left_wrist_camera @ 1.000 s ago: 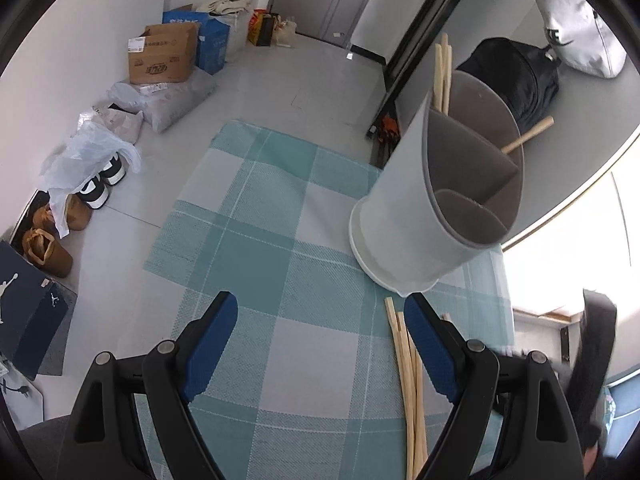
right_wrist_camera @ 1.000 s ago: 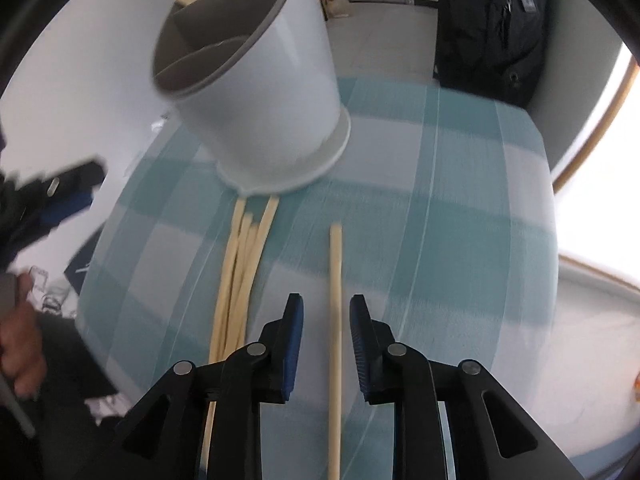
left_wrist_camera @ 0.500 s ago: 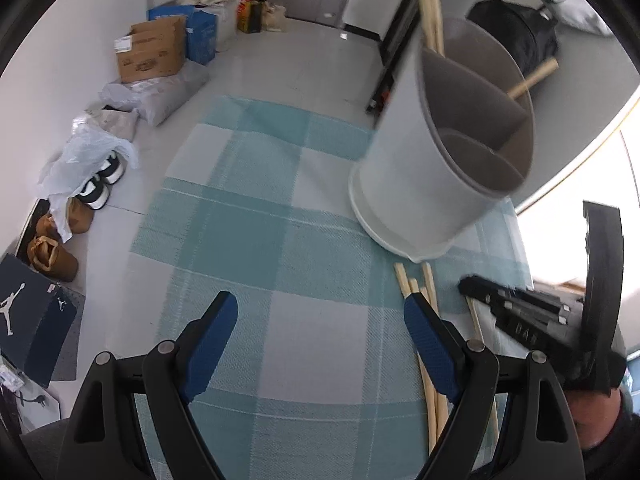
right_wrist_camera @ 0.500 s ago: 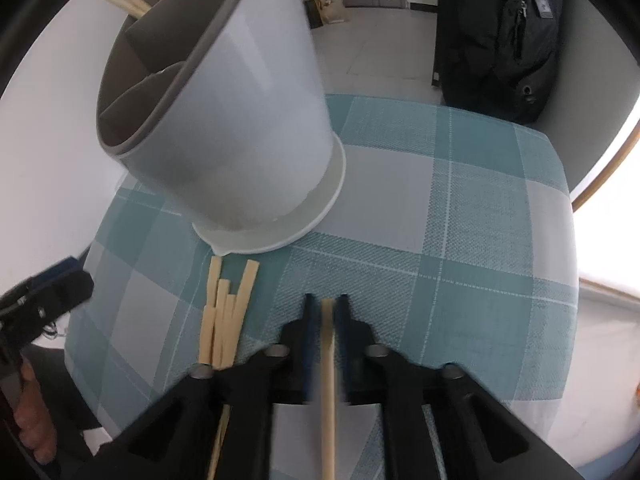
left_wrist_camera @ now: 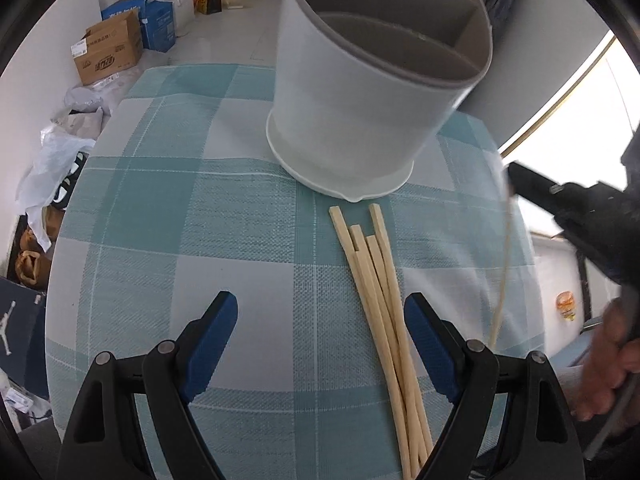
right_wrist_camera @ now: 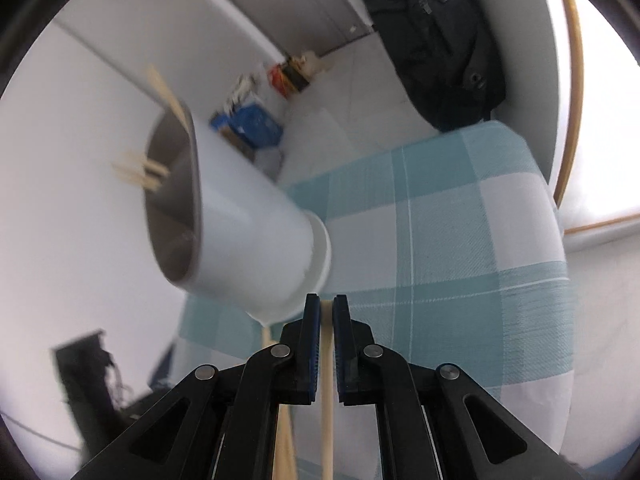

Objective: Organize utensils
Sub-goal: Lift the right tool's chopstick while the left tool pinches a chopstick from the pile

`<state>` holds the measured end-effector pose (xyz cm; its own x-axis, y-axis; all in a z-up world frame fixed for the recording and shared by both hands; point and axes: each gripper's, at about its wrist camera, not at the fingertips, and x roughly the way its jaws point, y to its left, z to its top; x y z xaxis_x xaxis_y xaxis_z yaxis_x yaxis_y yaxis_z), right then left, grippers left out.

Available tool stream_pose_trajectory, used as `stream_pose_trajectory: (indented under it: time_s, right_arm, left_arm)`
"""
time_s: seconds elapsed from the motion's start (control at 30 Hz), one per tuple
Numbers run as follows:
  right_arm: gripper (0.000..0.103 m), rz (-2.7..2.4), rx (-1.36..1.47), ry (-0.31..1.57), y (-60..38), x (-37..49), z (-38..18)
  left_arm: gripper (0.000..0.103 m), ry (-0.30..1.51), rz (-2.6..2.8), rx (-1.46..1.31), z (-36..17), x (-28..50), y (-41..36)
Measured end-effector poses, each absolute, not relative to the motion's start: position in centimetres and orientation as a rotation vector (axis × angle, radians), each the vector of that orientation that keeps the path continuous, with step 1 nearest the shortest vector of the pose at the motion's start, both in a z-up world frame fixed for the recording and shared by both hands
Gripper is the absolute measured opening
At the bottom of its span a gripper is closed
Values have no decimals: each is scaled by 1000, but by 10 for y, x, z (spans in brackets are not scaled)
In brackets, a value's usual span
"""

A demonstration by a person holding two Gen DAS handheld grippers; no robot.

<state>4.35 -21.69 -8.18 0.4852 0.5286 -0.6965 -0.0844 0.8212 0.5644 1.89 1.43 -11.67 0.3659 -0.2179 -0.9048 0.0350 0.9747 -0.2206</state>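
the teal and white checked woven tablecloth [left_wrist_camera: 168, 216] looks like coarse matt cloth with a visible rough weave. the round white plastic utensil holder [left_wrist_camera: 360, 112] has a smooth, slightly satin outer wall and a matt grey inner lining. the pale wooden chopsticks [left_wrist_camera: 384, 304] lying on the cloth are bare, unvarnished and dull, as is the single pale wooden chopstick [right_wrist_camera: 327, 392] in the right gripper [right_wrist_camera: 327, 308]. both grippers are matt black plastic with small bright metal rivets; the left gripper [left_wrist_camera: 320, 320] carries ribbed blue rubbery pads [left_wrist_camera: 212, 340]. the brown cardboard box [left_wrist_camera: 106, 56] is matt paperboard
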Motion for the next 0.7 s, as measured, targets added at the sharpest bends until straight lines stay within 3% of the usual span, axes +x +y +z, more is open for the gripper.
stream_pose_trajectory:
  time_s: [0.23, 0.33, 0.4, 0.47, 0.53, 0.7]
  right_arm:
    - [6, 402, 615, 953, -244, 32, -71]
    - [6, 402, 638, 944, -252, 43, -69]
    - [6, 411, 650, 941, -255, 40, -64]
    - [6, 415, 639, 937, -256, 36, -61]
    - [6, 420, 629, 931, -256, 35, -58]
    - [6, 434, 628, 911, -259, 33, -57]
  left_arm:
    - [79, 1200, -108, -111, -125, 19, 11]
    - [68, 1187, -91, -84, -124, 17, 12]
    - [54, 1179, -99, -95, -122, 17, 14]
    - [50, 1174, -102, -89, -122, 18, 13]
    - [35, 1167, -100, -81, -123, 19, 11]
    - [30, 1158, -73, 18, -124, 19, -3]
